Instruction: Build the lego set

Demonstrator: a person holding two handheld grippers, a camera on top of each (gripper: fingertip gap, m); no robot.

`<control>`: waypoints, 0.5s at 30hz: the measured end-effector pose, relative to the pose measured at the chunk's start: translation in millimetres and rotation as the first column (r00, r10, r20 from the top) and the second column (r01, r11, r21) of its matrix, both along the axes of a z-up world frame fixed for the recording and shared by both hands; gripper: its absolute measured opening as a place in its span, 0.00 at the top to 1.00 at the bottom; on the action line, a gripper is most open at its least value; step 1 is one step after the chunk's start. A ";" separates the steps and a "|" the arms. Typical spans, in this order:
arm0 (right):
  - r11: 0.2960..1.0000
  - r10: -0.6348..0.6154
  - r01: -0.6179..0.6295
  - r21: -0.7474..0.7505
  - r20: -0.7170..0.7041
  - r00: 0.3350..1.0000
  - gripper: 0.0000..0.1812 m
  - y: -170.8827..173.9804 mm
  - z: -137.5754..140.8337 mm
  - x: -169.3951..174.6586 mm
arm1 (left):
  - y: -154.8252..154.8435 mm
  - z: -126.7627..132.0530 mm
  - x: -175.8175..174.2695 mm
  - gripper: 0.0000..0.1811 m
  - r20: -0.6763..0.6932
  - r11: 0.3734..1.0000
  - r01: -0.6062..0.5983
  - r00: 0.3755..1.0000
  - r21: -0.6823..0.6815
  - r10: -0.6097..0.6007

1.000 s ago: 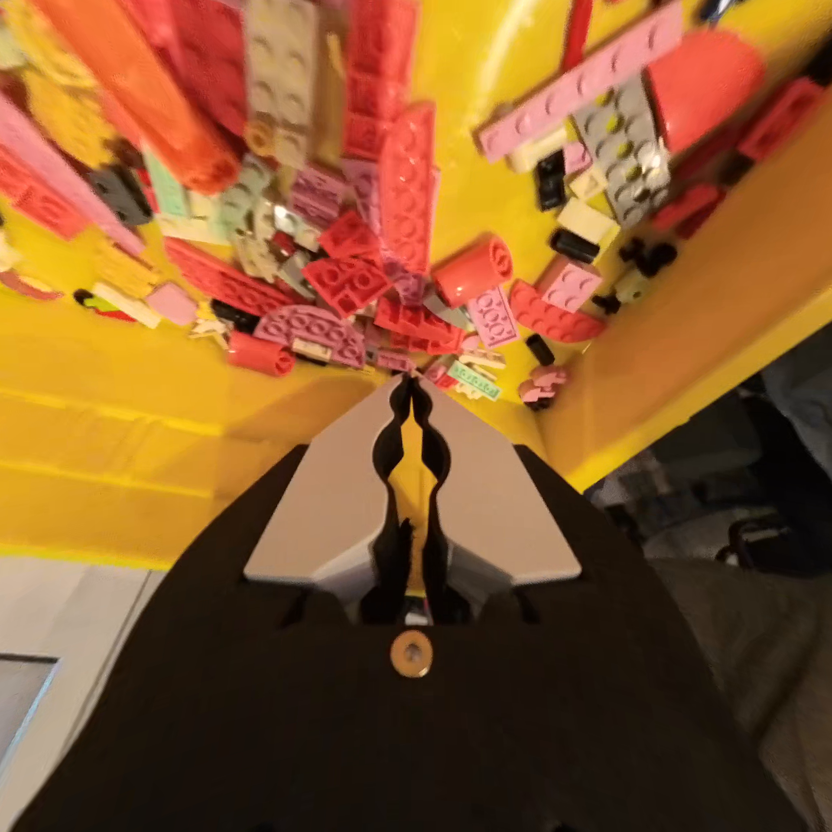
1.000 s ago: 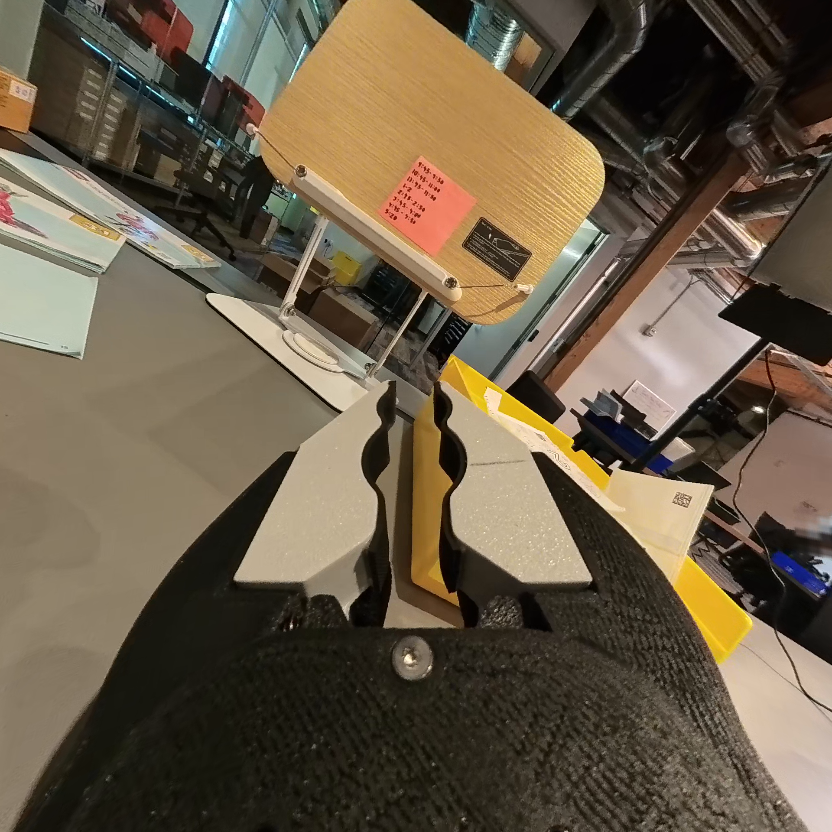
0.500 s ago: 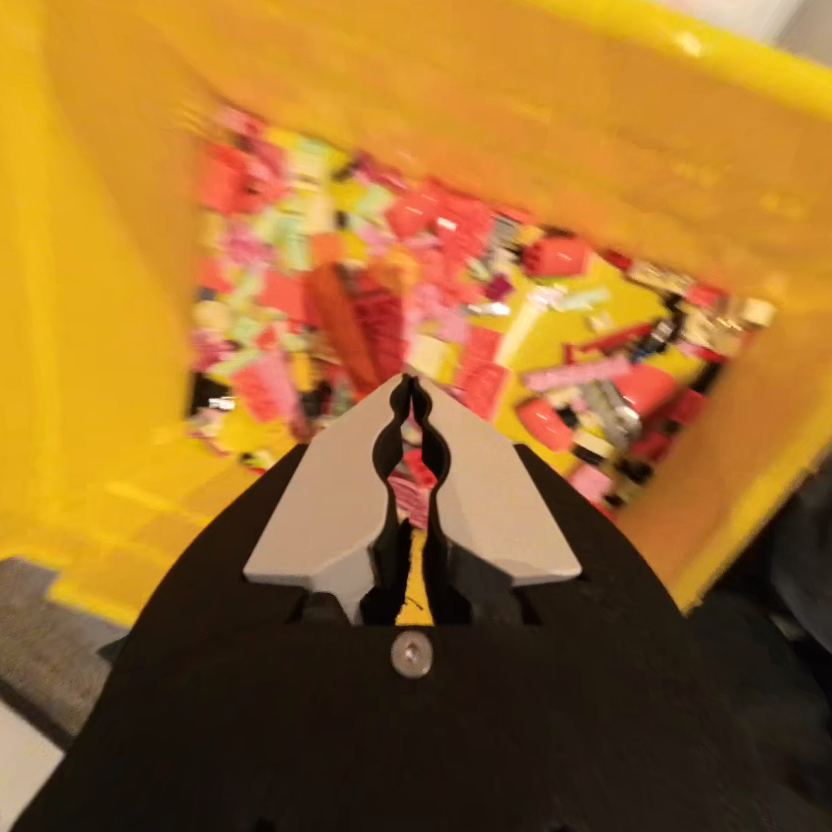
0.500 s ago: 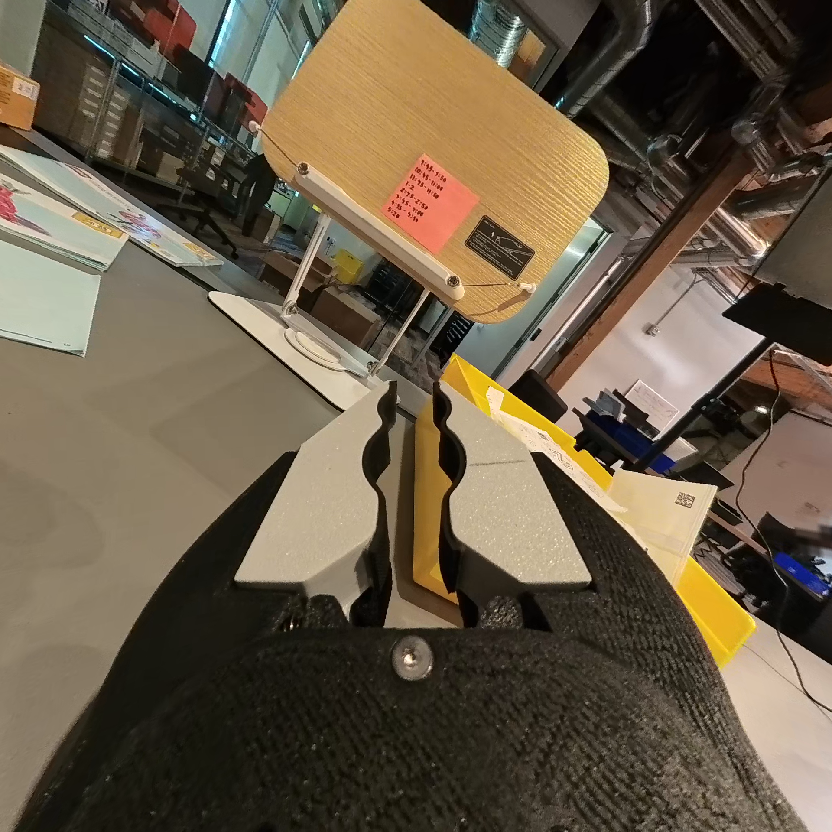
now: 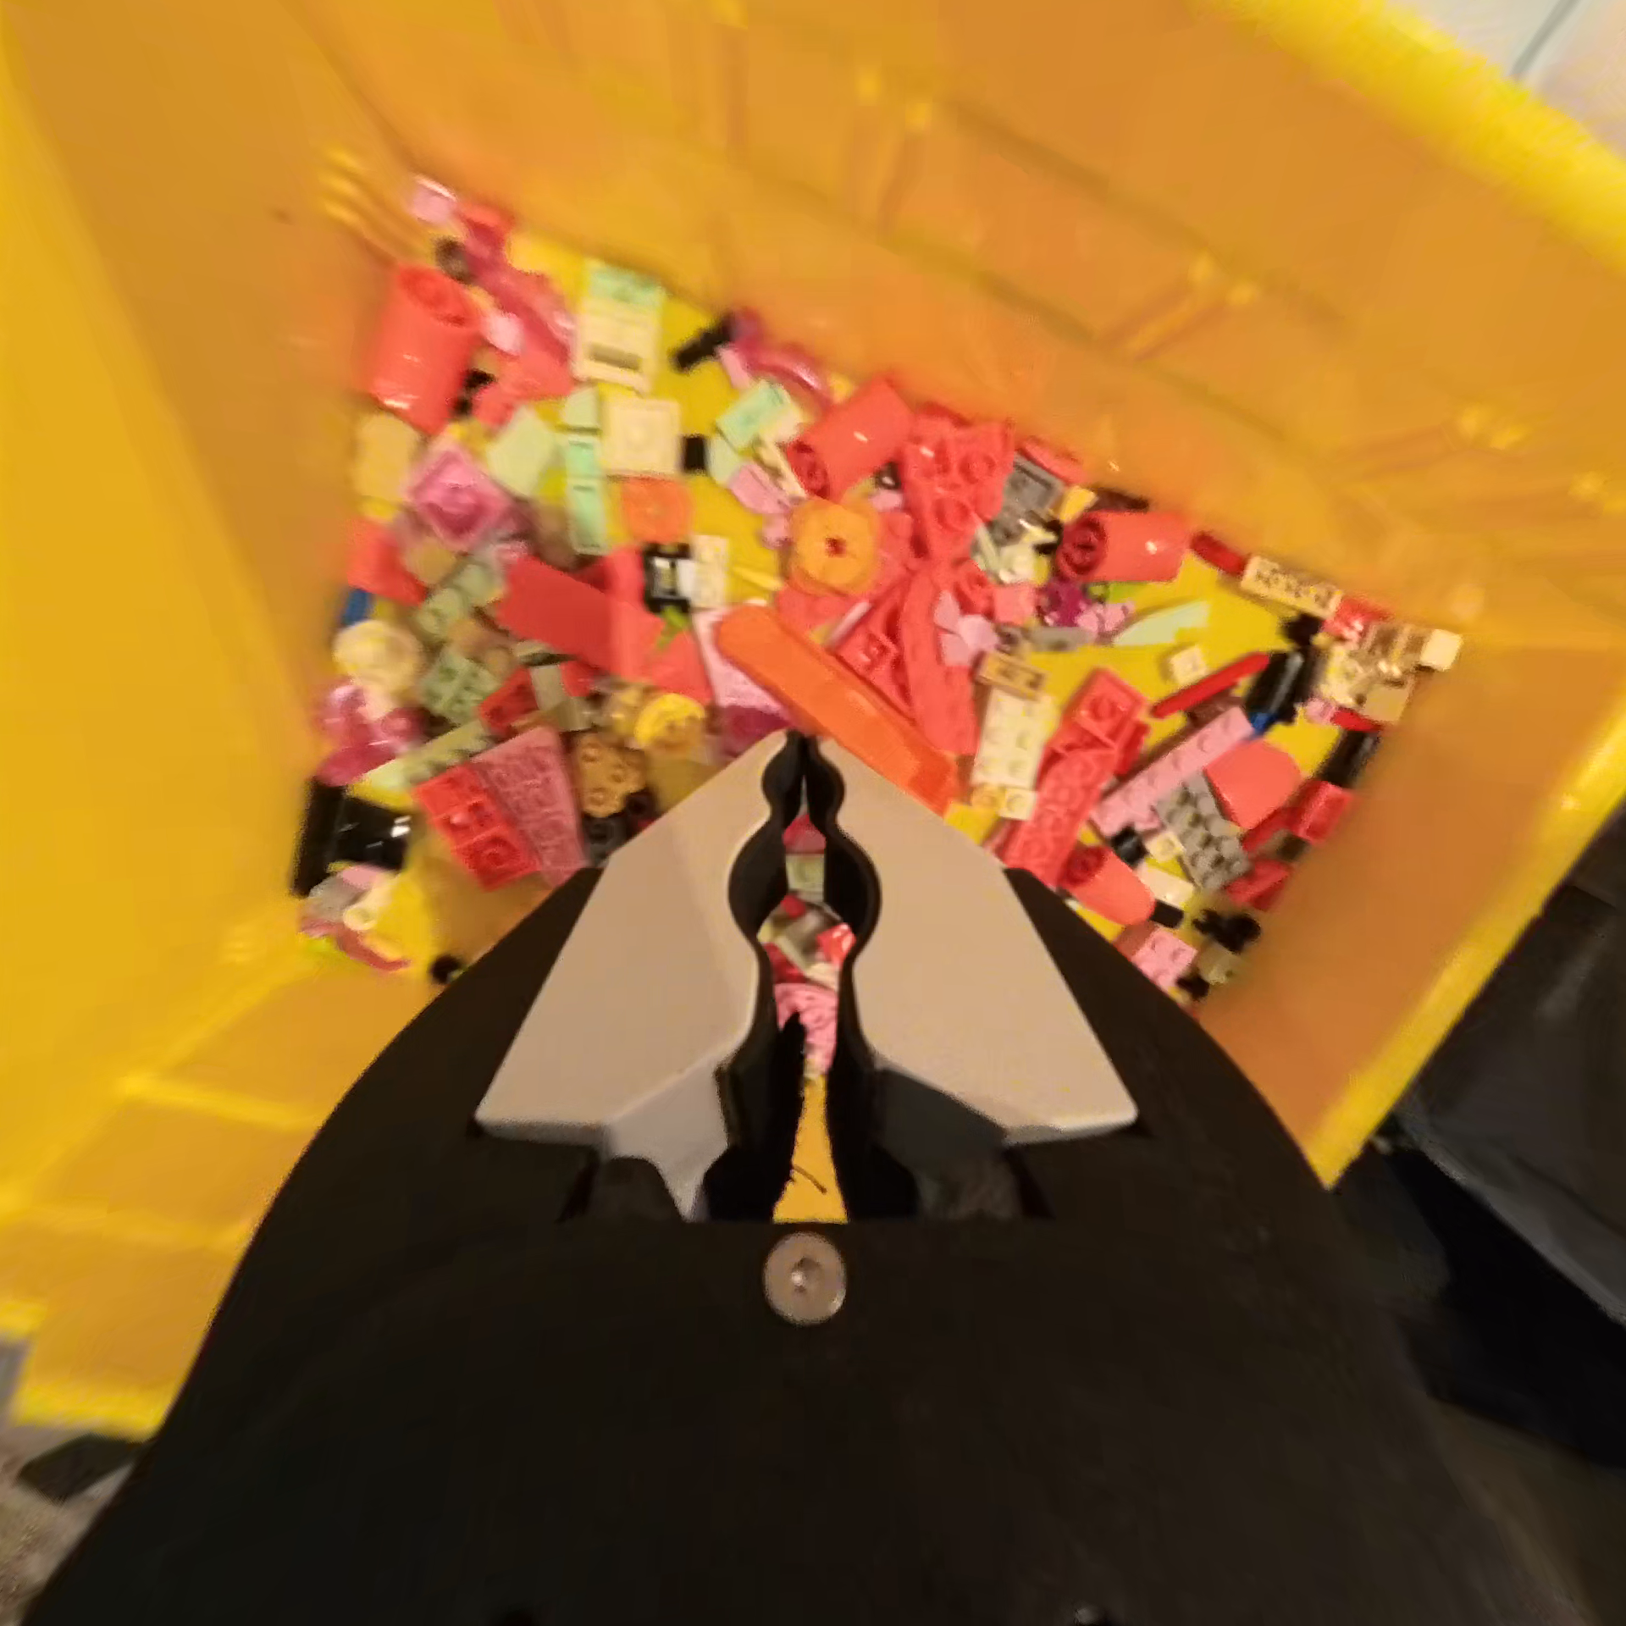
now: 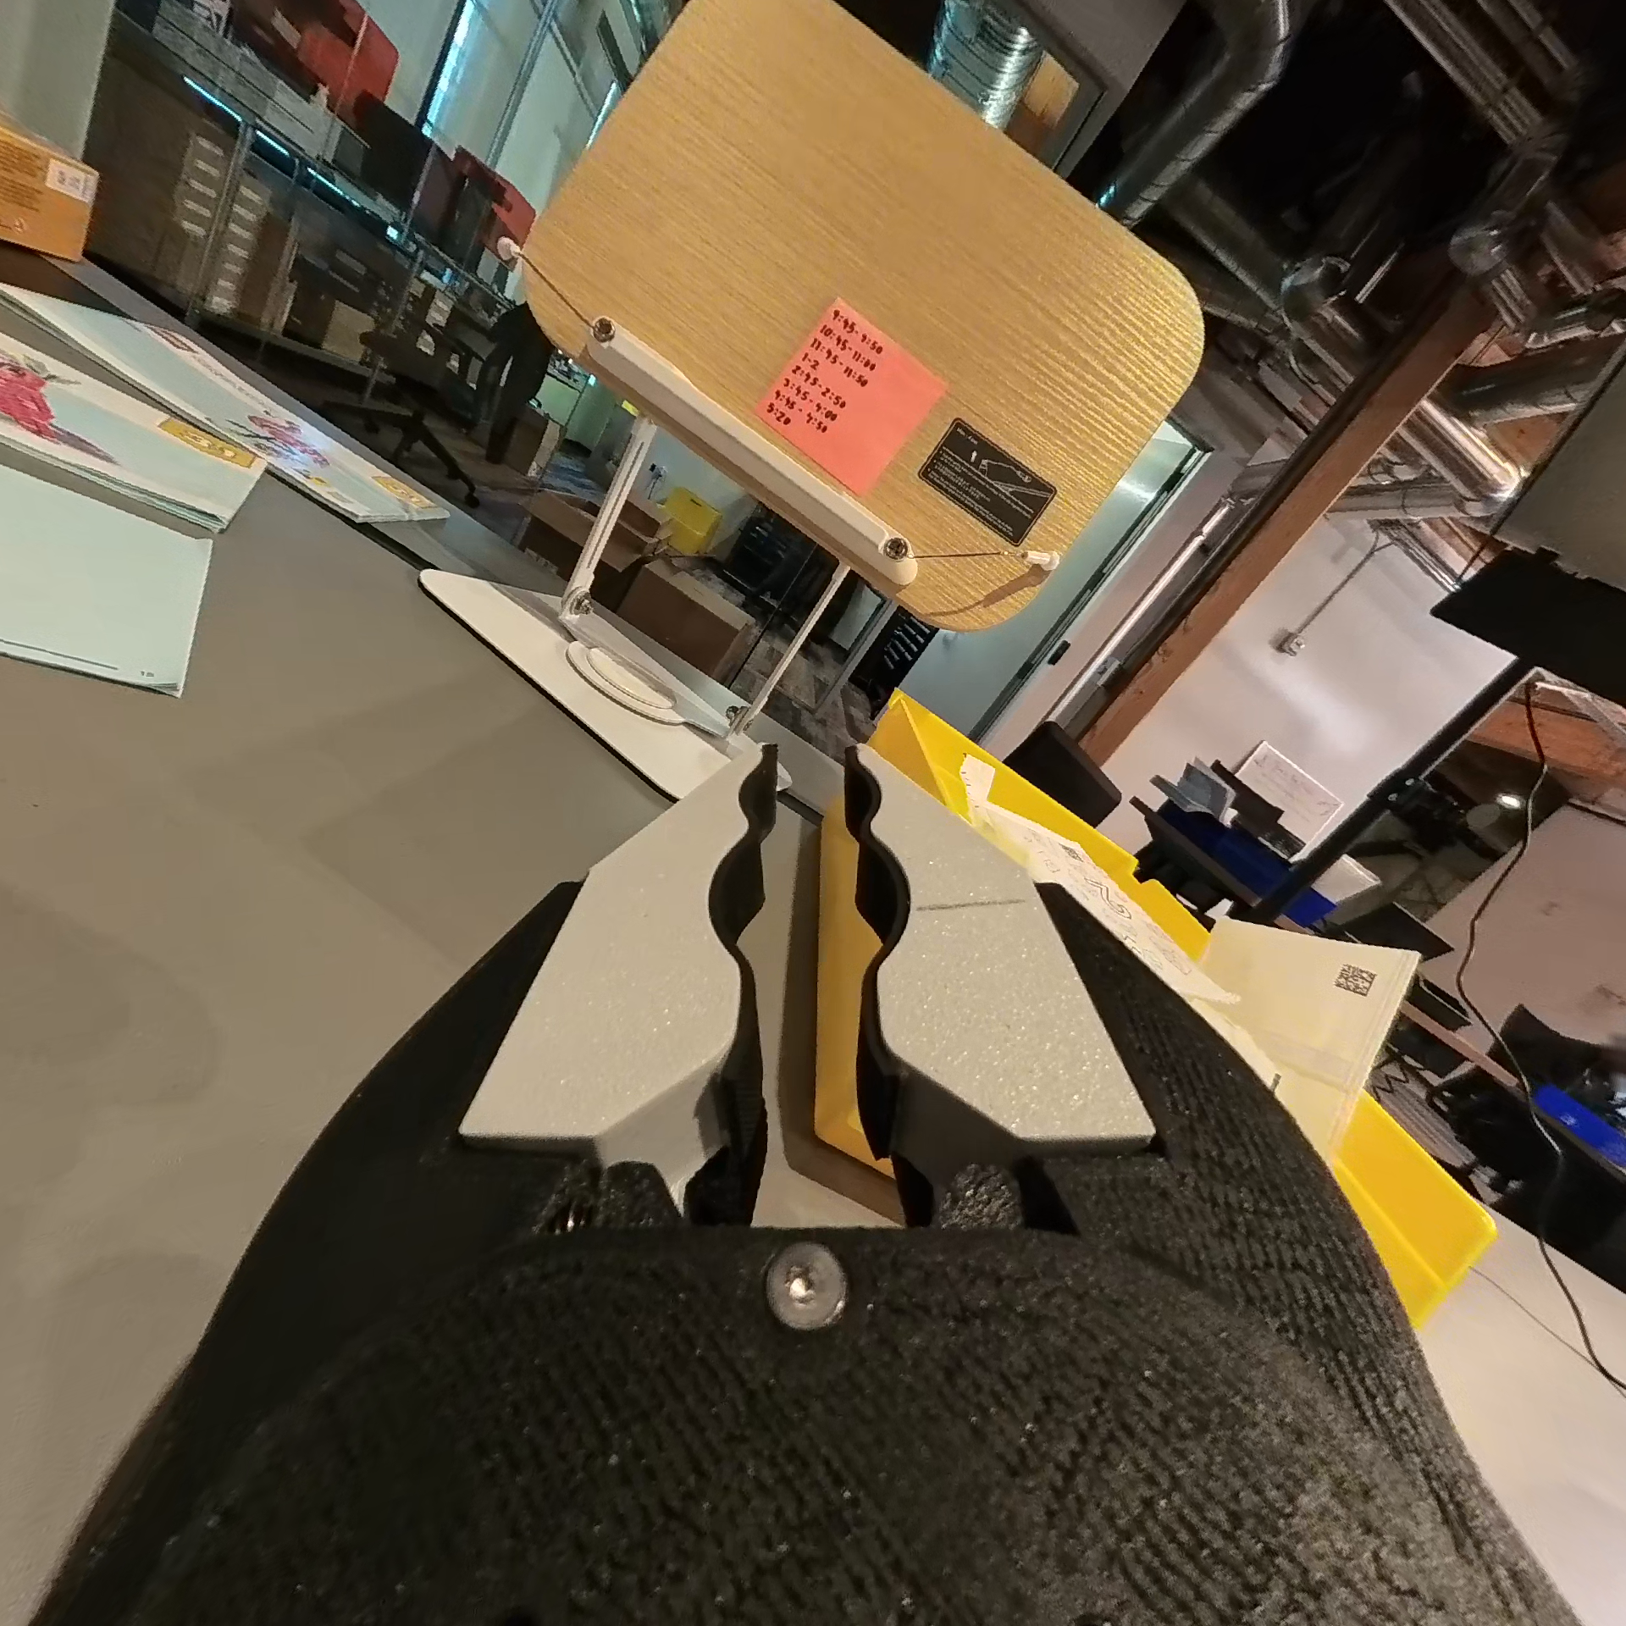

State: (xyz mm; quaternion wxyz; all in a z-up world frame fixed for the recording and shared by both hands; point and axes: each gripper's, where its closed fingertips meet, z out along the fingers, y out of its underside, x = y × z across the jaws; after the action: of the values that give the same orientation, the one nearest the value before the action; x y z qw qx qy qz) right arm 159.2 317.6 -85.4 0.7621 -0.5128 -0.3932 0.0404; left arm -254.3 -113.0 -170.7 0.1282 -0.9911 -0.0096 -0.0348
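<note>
Grey desk carries booklets at its far left edge, a wooden-backed stand mid-edge and a yellow bin at the right. Lego pieces lie heaped inside that yellow bin, below the left gripper, whose tips meet on nothing. Right gripper rests slightly parted, empty. The risk I see: in this blurred, crowded heap, closed tips could nudge the orange piece or pinch the wrong brick.
</note>
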 end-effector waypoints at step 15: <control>1.000 0.017 -0.017 -0.010 -0.004 1.000 0.93 -1.4 -1.0 -1.6 | -52.1 -20.2 -23.8 1.00 -0.148 0.934 -0.039 0.989 -0.354 -0.015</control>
State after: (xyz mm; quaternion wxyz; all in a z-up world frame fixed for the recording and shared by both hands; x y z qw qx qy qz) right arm 157.5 316.2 -86.4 0.7599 -0.5132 -0.3959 0.0497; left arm -278.1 -165.1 -190.9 -0.0529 -0.9976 -0.0121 0.0420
